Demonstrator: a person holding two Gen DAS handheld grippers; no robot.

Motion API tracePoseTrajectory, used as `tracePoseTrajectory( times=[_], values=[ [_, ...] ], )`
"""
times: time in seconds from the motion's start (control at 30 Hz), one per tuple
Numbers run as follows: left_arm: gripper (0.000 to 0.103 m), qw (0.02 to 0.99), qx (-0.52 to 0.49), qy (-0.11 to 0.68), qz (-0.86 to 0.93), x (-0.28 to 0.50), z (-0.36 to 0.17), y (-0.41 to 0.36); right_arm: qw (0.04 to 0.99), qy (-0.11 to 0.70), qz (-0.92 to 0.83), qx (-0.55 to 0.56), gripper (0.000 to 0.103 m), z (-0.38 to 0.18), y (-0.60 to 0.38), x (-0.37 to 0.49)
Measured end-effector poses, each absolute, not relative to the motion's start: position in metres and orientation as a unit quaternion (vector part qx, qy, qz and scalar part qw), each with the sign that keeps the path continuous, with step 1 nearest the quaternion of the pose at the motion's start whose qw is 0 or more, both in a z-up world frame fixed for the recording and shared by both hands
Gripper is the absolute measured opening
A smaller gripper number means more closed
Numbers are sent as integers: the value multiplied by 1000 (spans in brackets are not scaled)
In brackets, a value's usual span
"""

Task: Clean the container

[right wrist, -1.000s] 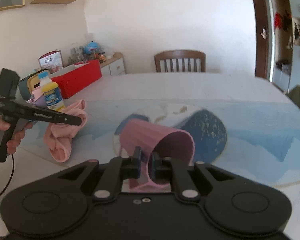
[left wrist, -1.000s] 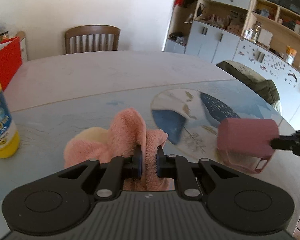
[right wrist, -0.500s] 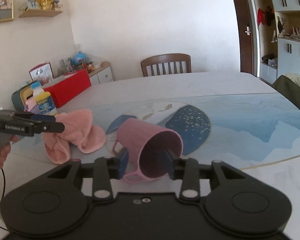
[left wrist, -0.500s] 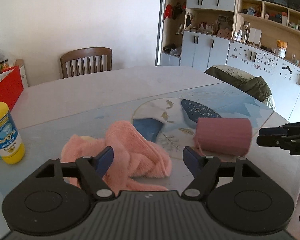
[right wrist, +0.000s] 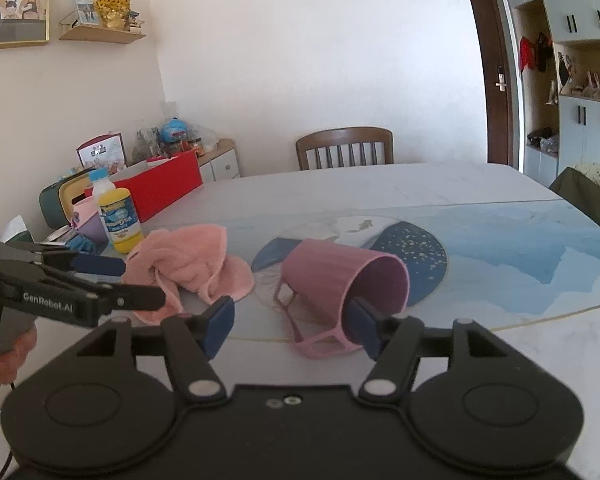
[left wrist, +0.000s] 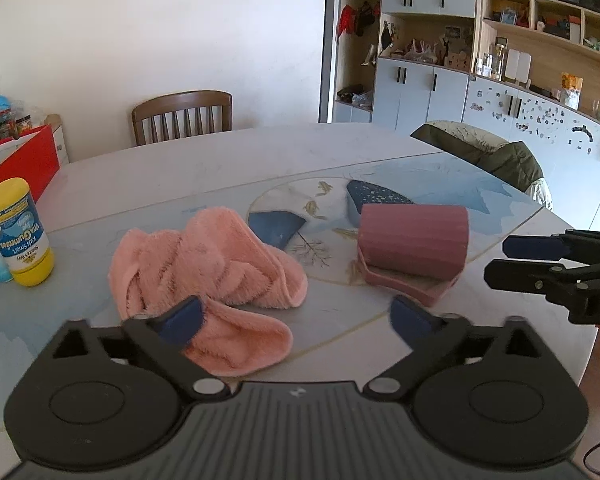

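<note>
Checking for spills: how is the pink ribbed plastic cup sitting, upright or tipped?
Tipped: the pink ribbed plastic cup lies on its side, mouth sideways.

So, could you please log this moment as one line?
left tool: open, just released pink cloth | right tool: open, just released pink cup | cup: on its side | table

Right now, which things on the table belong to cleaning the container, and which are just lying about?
Job: pink cup lying on its side; pink cloth crumpled beside it.

Lying about: yellow bottle; red box; purple cup.
</note>
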State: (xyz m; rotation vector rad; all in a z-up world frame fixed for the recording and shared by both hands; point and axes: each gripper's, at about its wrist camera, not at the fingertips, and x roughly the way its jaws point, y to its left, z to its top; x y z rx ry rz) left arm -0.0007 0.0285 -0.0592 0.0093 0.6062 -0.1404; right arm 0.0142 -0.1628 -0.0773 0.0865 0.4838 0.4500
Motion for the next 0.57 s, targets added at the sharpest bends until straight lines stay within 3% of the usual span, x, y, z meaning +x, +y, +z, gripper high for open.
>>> tracePoseTrajectory(
  times=[0.37, 0.57],
  values=[
    [103, 955, 26, 290, -57, -14, -57, 17, 948, 224, 214, 73, 65, -70, -160, 6],
    [103, 953, -11, 295, -59, -11, -57, 28, 948, 226, 210, 77, 66, -68, -157, 9]
  ],
)
